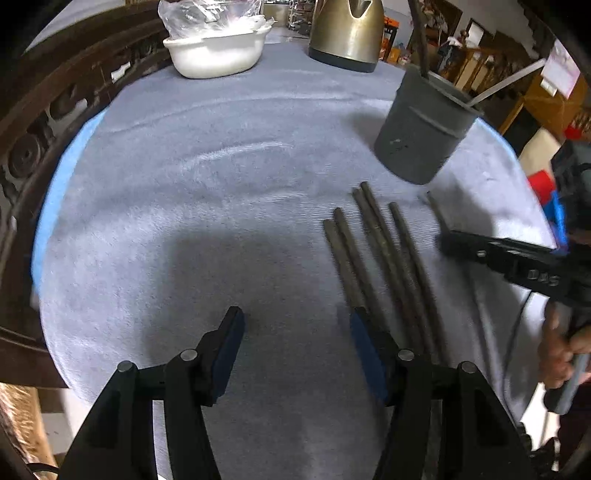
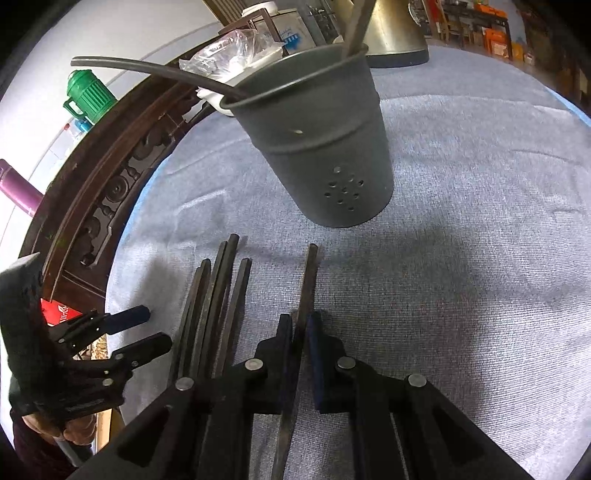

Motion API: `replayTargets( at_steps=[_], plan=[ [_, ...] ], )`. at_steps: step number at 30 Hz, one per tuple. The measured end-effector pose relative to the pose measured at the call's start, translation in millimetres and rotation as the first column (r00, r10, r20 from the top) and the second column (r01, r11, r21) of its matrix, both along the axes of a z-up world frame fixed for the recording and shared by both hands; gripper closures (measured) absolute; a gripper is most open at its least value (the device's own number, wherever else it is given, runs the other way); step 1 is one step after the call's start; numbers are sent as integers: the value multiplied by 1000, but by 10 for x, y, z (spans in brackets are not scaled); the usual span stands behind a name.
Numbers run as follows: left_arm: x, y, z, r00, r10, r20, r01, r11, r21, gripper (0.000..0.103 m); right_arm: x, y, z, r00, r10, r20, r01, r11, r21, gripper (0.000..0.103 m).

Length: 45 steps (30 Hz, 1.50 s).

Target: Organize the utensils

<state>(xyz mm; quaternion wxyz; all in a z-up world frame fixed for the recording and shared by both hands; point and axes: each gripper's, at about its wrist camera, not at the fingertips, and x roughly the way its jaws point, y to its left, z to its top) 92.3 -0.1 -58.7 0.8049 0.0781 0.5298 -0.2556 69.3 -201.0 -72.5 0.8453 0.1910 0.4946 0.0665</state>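
Six dark chopsticks are out on the surface, which has a grey-blue cloth (image 2: pixel 461 229) over it. One chopstick (image 2: pixel 308 280) lies a bit apart from the rest, and the right tool (image 2: pixel 300 325) has it pinched between its pads, jaws nearly all the way together, the stick running straight out ahead along the cloth. The other five chopsticks (image 1: pixel 384 258) lie in a loose fan just beside it, tips toward the holder. The left tool (image 1: pixel 295 325) hangs above bare cloth with its jaws about halfway apart and nothing between them; its right finger (image 1: pixel 364 343) sits over the near ends of the fan, can't tell if it touches.

Just past the stick tips stands the grey metal utensil holder (image 2: pixel 325 147), upright, little holes low on its side, with a few sticks already leaning out of it. Further back toward the far edge sit a white bowl (image 1: pixel 218 51) with a clear plastic bag in it and a brass-coloured kettle (image 1: pixel 347 33). Carved dark wood railing (image 1: pixel 55 110) runs along the left edge.
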Motion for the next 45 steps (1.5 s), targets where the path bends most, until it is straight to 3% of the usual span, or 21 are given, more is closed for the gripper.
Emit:
replayTargets(
  at_steps=[4,8,17,28,30,33,35,36,40,45],
  plan=[
    [-118,-16,36,999,-42,9,42,999,-7,42,4,-4,-3,1000,1,1,-1,1000,5,92],
    [-177,-82,-28,997,-69,20,68,996,50,42,4,8,-2,1000,0,2,0,1000,1,92],
    [-100,-94,-42,999,-45,2,45,997,63,42,5,4,1,1000,0,6,0,1000,0,92],
    [330,-399,-63,999,-39,13,38,991,126,42,409,116,77,989,9,-147,-20,997,-71,89],
    [366,-436,-64,999,-40,21,37,989,140,48,465,167,89,988,14,-157,-30,995,-100,89],
    [428,-461,-51,999,-49,23,46,991,124,69,490,211,97,988,20,-156,-39,992,-121,91],
    [484,-476,-55,998,-53,14,51,994,100,88,465,201,95,990,24,-140,-41,992,-118,94],
    [517,-475,-60,999,-48,6,48,995,83,92,442,174,90,991,18,-129,-32,994,-102,95],
    [571,-377,-37,1000,16,-3,-16,1000,3,96,309,82,127,997,9,-78,-11,999,-34,95],
    [458,-238,233,995,46,89,-37,995,-96,96,72,5,355,999,23,36,-23,1000,-12,95]
  ],
)
